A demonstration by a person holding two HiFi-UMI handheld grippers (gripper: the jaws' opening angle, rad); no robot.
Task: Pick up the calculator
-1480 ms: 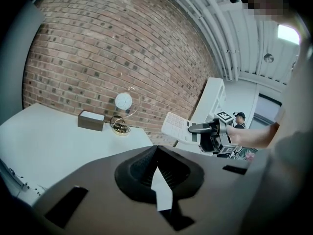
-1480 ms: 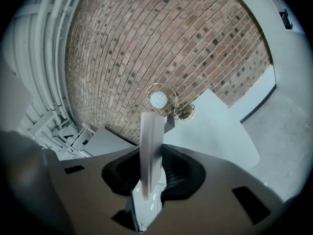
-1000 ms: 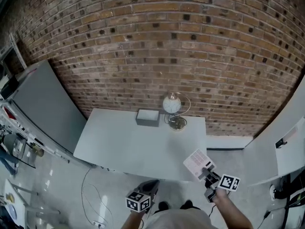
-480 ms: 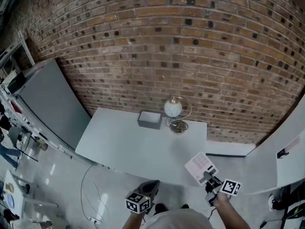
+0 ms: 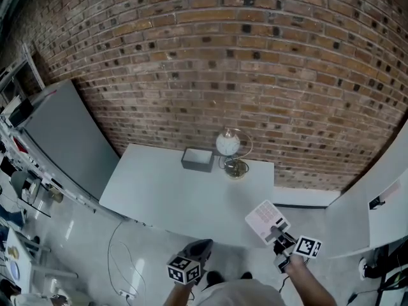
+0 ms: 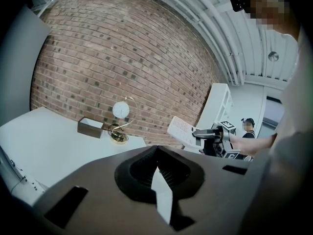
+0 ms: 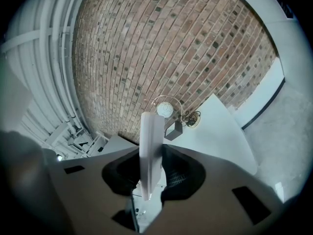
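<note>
The calculator (image 5: pixel 265 220) is a white flat slab with rows of keys, held in the air over the front right corner of the white table (image 5: pixel 172 193). My right gripper (image 5: pixel 276 231) is shut on its near end. In the right gripper view the calculator (image 7: pixel 150 131) stands edge-on between the jaws of my right gripper (image 7: pixel 149 173). The left gripper view shows the calculator (image 6: pixel 181 130) from the side, clear of the tabletop. My left gripper (image 5: pixel 204 246) hangs below the table's front edge, shut and with nothing in it (image 6: pixel 156 153).
A grey box (image 5: pixel 196 159) and a small globe ornament (image 5: pixel 227 144) on a gold base stand at the table's back edge by the brick wall (image 5: pixel 210 62). A grey panel (image 5: pixel 60 139) stands at the left, a white counter (image 5: pixel 357 212) at the right. A cable (image 5: pixel 121 254) lies on the floor.
The right gripper keeps its hold on the calculator and both grippers have shifted only slightly. The head view has tilted a little.
</note>
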